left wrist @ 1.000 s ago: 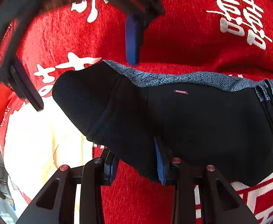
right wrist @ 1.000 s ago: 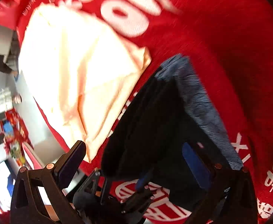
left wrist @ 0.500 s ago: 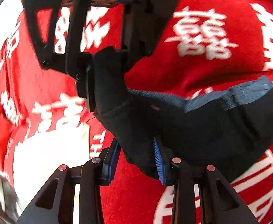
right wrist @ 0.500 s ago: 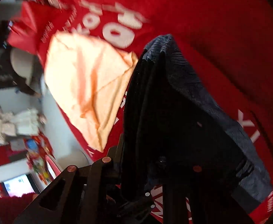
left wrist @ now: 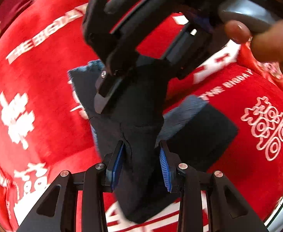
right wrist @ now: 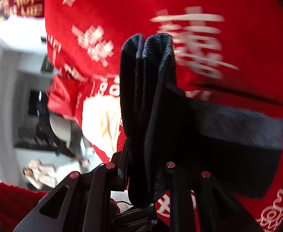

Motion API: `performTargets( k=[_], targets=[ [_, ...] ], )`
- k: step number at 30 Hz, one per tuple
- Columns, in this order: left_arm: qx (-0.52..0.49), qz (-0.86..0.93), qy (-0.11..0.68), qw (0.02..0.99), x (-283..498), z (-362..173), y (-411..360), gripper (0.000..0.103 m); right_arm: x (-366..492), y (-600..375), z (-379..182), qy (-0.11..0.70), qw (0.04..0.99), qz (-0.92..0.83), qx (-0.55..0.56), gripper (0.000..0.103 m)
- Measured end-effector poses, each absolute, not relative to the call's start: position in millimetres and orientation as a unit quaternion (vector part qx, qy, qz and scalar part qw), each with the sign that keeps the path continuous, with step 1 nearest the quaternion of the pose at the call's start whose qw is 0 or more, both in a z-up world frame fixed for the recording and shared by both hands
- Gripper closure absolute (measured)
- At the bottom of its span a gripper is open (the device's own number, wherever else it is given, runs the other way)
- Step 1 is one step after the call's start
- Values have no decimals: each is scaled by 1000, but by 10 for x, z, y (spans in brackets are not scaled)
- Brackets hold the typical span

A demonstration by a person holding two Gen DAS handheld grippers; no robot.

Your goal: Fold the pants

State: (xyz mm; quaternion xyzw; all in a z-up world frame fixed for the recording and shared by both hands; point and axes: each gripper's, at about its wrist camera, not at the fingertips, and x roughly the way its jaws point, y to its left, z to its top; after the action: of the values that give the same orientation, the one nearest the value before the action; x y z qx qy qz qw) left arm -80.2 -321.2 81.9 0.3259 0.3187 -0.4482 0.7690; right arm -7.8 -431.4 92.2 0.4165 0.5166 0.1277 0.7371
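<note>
Black pants (left wrist: 141,116) are now lifted off the red surface (left wrist: 44,77), centre of frame; the left gripper (left wrist: 141,162) fingers and right gripper (right wrist: 143,172) fingers both clench them, though the right jaws are opening slightly, for the next fold.

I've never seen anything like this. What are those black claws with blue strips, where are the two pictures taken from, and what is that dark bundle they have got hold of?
No robot here: a person holds a hand tool in each hand, each with two fingers and a camera looking along them. In the left tool's picture, the left gripper pinches the dark pants between its blue pads. The right gripper reaches in from above, a hand behind it. The other picture is the right gripper's own view; its jaws grip a folded bunch of the same pants. Both lift the pants above a red cloth with white lettering. A pale cloth lies further off.
</note>
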Motion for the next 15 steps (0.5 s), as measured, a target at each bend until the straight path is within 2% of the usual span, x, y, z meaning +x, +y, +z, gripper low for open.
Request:
performTargets(
  k=[10, 12, 13, 15],
  targets=[
    [401, -481, 361, 691, -1652, -73, -4131, 67, -1094, -5190, -499, 511, 672, 34, 535, 81],
    [411, -473, 361, 691, -1704, -165, -4140, 59, -1176, -5216, -639, 507, 663, 29, 550, 81],
    [409, -481, 362, 686, -1724, -158, -4126, 48, -1209, -5217, -658, 502, 662, 31, 556, 81],
    [406, -488, 371, 678, -1727, -110, -4091, 45, -1215, -5187, -644, 506, 665, 28, 549, 78]
  ],
)
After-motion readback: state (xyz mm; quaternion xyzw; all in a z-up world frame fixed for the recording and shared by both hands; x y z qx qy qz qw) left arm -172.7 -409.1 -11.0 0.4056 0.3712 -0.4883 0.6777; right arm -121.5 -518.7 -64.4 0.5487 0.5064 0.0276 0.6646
